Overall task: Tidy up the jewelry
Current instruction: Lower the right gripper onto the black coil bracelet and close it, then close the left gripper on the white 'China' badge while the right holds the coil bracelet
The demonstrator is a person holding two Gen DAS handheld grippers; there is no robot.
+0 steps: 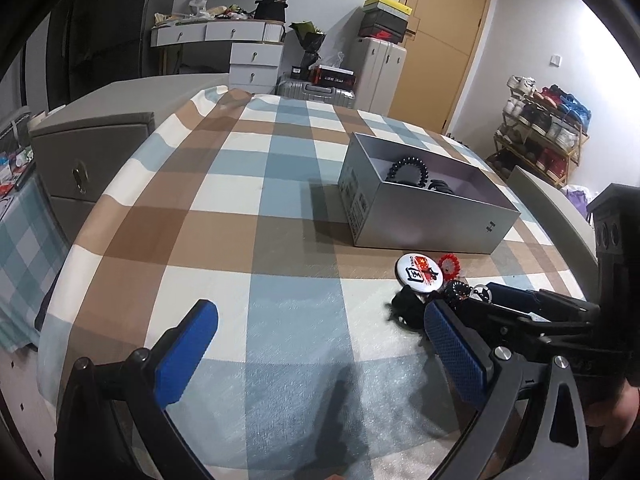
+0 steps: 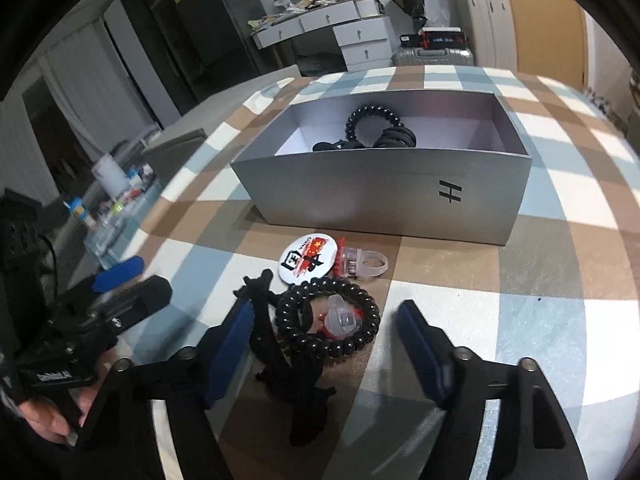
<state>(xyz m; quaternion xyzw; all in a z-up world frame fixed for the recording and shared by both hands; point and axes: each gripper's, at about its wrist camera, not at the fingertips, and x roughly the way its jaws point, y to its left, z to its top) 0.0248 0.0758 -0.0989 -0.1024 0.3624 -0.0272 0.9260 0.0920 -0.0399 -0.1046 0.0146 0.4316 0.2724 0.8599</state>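
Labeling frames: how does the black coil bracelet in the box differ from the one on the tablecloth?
1. Place: the boxed bracelet sits inside the silver box; the loose bracelet lies outside on the checked tablecloth.
2. Pose: boxed one stands tilted up; loose one lies flat.
3. Surroundings: the loose one rings a clear plastic ring between the open right gripper fingers; the boxed one rests among dark items.

Both are black spiral loops.

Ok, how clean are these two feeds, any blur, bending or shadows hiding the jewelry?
Left wrist view: fisheye bends the checked cloth and blacks out the corners; the silver box is sharp. Right wrist view: the black coil bracelet is clear between the right gripper fingers, while the left gripper is motion-blurred.
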